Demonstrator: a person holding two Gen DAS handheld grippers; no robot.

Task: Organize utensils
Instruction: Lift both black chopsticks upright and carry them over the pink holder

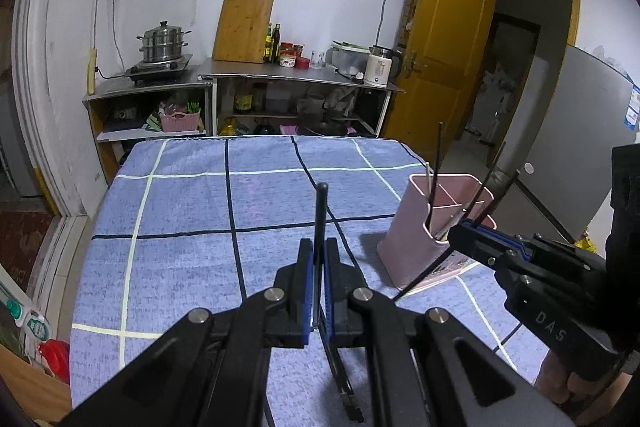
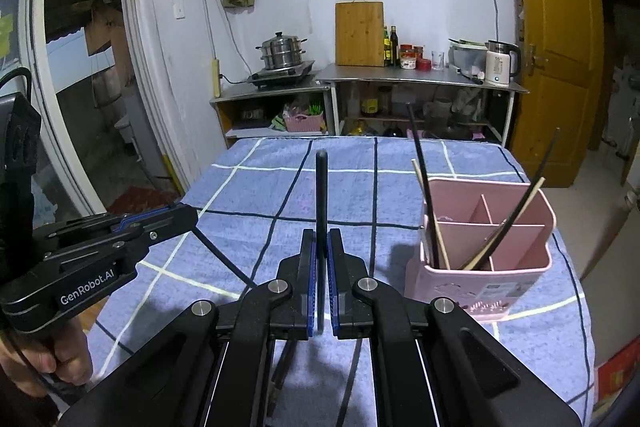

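Note:
A pink utensil holder (image 1: 420, 247) (image 2: 484, 247) with dividers stands on the blue checked tablecloth at the right. It holds several black and pale chopsticks (image 2: 430, 211). My left gripper (image 1: 319, 247) is shut on a black chopstick (image 1: 321, 215) that points up and forward. My right gripper (image 2: 321, 243) is shut on another black chopstick (image 2: 321, 187), just left of the holder. In the left wrist view the right gripper (image 1: 476, 231) sits beside the holder's near right side, its chopstick slanting down past it. In the right wrist view the left gripper (image 2: 176, 215) is at the left.
The tablecloth (image 1: 192, 211) covers the table. Behind it stand steel shelves with a steamer pot (image 1: 162, 45), a wooden cutting board (image 1: 242, 29), bottles and a white kettle (image 1: 380, 67). A yellow door (image 1: 444, 39) is open at the right.

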